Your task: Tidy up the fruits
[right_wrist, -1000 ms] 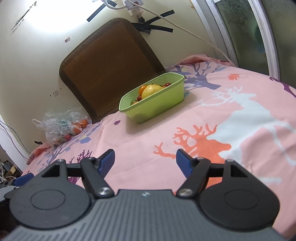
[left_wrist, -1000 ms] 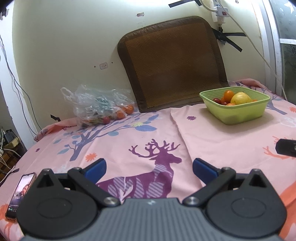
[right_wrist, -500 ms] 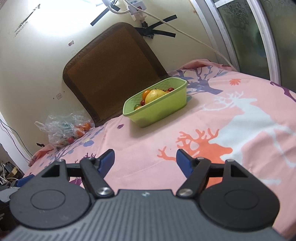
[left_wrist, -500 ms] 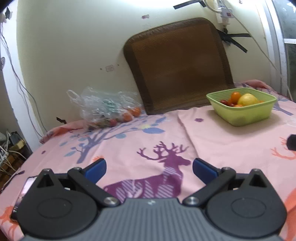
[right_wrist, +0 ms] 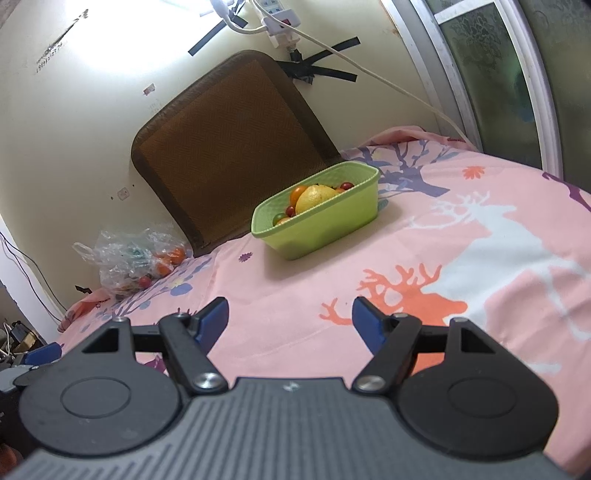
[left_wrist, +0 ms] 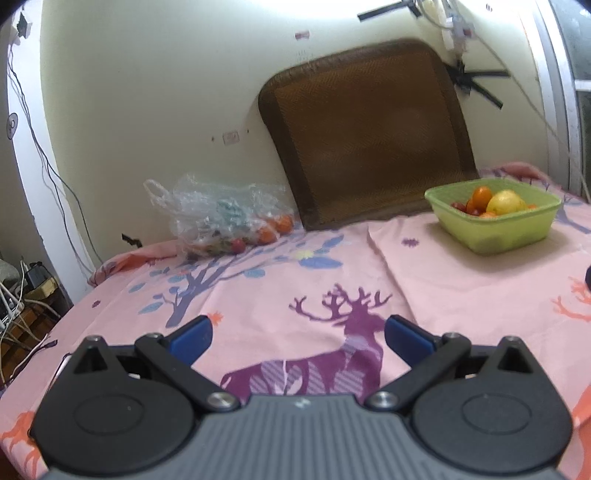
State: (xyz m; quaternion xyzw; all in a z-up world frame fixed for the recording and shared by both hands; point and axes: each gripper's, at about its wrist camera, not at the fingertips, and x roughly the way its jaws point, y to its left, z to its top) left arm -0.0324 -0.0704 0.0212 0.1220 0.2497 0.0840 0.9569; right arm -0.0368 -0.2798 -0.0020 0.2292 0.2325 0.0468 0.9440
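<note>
I am looking at a pale yellow wall [left_wrist: 147,92] behind a bed [right_wrist: 480,206] wearing a pink deer-print sheet. A brown woven mat [right_wrist: 229,147] is leaning against the wall at the bed's far edge. A white power strip [right_wrist: 279,16] is hanging above it, held by black tape. A frosted window [right_wrist: 491,74] is standing at the right; cables [left_wrist: 33,133] are trailing down at the left.

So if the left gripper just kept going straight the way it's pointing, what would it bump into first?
Probably the pink bedsheet itself: the left gripper is open, empty and tilted slightly downward, aimed at the purple deer print. Nothing stands in between; the fruit bag and green basket lie off to either side.
</note>
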